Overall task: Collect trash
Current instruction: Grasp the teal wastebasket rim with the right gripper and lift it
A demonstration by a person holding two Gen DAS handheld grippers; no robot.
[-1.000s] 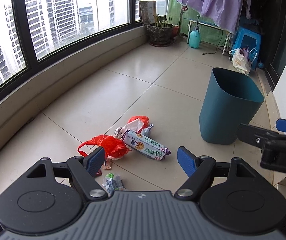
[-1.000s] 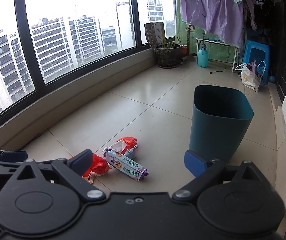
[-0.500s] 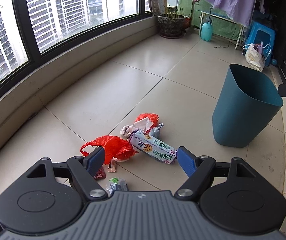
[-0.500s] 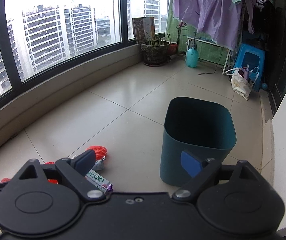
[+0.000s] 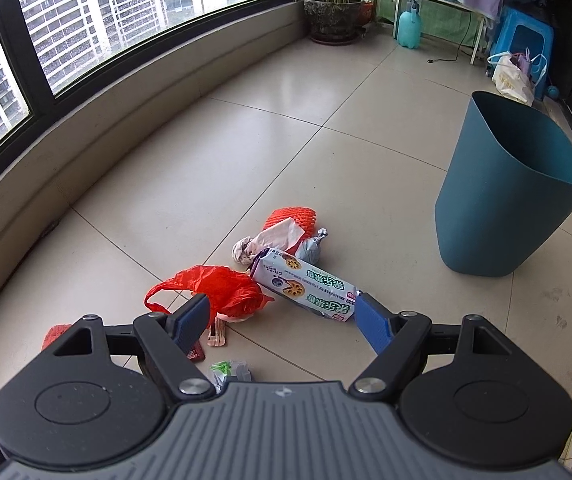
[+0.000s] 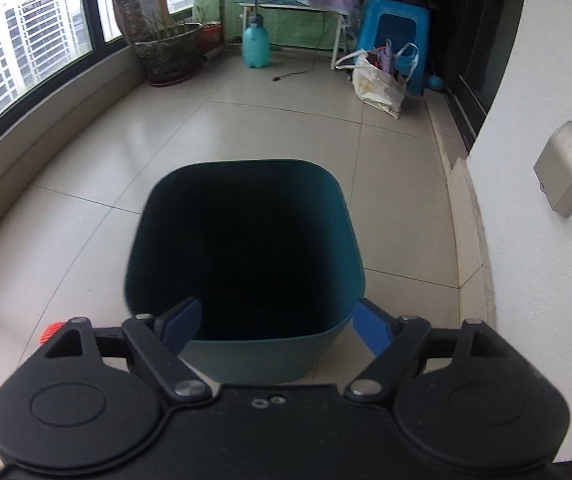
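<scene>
Left gripper [image 5: 281, 312] hangs low over the litter with its jaws spread wide and nothing between them, the red plastic bag [image 5: 221, 286] just beyond its left finger and the biscuit packet [image 5: 306, 284] reaching toward its right finger, while a crumpled tissue [image 5: 263, 240] and an orange foam net [image 5: 292, 216] lie a little farther off on the tiled floor [image 5: 205, 152]. Right gripper [image 6: 275, 322] points down over the teal bin [image 6: 241, 240], its jaws closing with the bin's near rim between them but the pads clear of it, and the bin stands upright to the right of the litter, well apart from it.
</scene>
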